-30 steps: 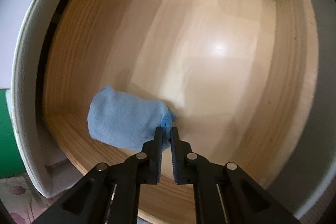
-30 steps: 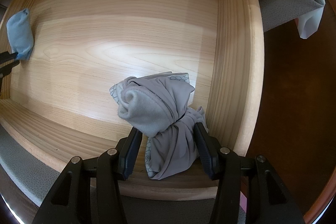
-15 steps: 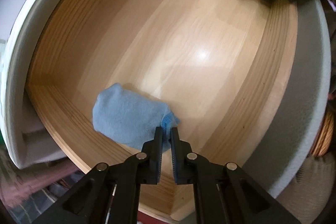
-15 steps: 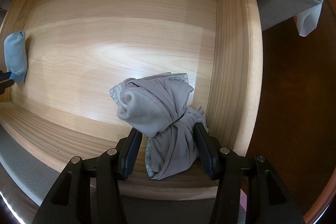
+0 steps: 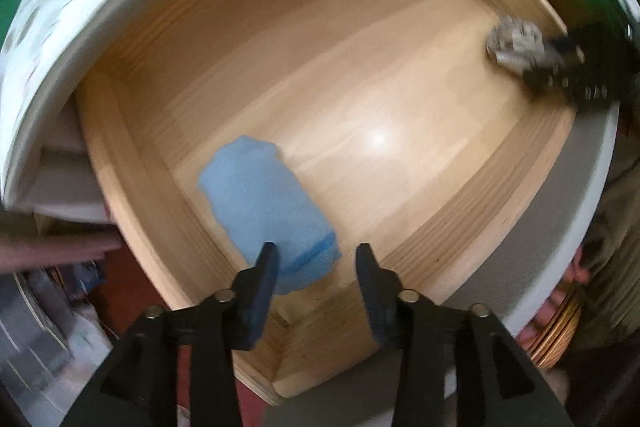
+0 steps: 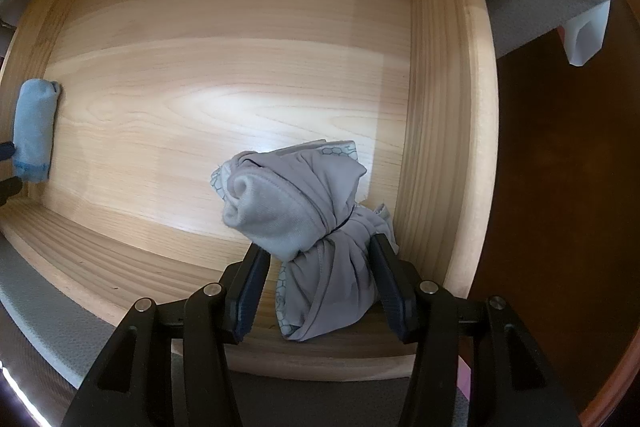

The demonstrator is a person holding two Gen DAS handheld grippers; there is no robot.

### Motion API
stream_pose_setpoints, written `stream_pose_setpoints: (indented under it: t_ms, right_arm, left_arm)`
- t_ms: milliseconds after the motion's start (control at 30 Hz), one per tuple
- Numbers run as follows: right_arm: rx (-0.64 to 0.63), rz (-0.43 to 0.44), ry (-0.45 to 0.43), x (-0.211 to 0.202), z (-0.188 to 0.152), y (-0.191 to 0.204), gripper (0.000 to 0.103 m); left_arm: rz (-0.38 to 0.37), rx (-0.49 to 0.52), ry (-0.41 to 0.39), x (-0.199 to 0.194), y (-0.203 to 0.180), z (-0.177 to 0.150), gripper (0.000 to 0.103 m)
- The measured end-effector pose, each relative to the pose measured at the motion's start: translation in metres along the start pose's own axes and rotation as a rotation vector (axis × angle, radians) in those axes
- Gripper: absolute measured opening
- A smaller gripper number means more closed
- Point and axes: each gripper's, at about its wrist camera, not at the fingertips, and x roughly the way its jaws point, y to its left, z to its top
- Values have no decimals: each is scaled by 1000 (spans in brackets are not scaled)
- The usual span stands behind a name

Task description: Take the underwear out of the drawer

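Now my left gripper point(image 5: 316, 269) has its jaws spread wide over the near left corner of the wooden drawer point(image 5: 400, 75), holding nothing. The rolled blue underwear point(image 5: 266, 211) lies on the drawer floor just ahead of them, its darker banded end nearest me. My left finger overlaps that end in the left wrist view, but the picture is blurred and I cannot tell whether it touches the cloth; the right finger stands apart from it. The roll sits close along the drawer's left wall, and from the right wrist camera the same blue roll point(image 6: 34, 129) shows at the far left edge of the drawer point(image 6: 440, 107), beside that wall.

Further right, the drawer's pale wood floor runs across to the opposite corner, with a bright glare patch near its middle.

At the drawer's right side, my right gripper point(image 6: 318, 267) has its jaws about half open around a bundle of grey underwear point(image 6: 304, 223) with a hexagon print along its edges. The bundle is twisted at its waist between my two fingers; the right finger presses the cloth, the left finger stands just off it. The bundle rests in the near right corner, against the drawer's right wall. From the left wrist camera this grey bundle point(image 5: 516, 43) and the dark right gripper point(image 5: 560, 63) appear blurred at the far right of the drawer.
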Motion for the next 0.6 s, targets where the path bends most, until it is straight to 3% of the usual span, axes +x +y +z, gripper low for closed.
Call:
stream_pose_setpoints:
  t_ms: [133,300,533,600]
  right_arm:
    - [3,7,-3,-3,-1,-4,50]
    - [3,7,-3,-3,-1,-4,50]
    - [1,7,-3,-2,-1,-4,50]
    - [1,6,-2,-4,-1,-5,50]
  left_arm:
    - [-19,-96,-46,-6,8,-19,42]
    - [31,-275,-99,-16,14,-29,43]
    - [26,-473,-31,8,32,-36,43]
    - [28,-512,-28,25,37,-57,43]
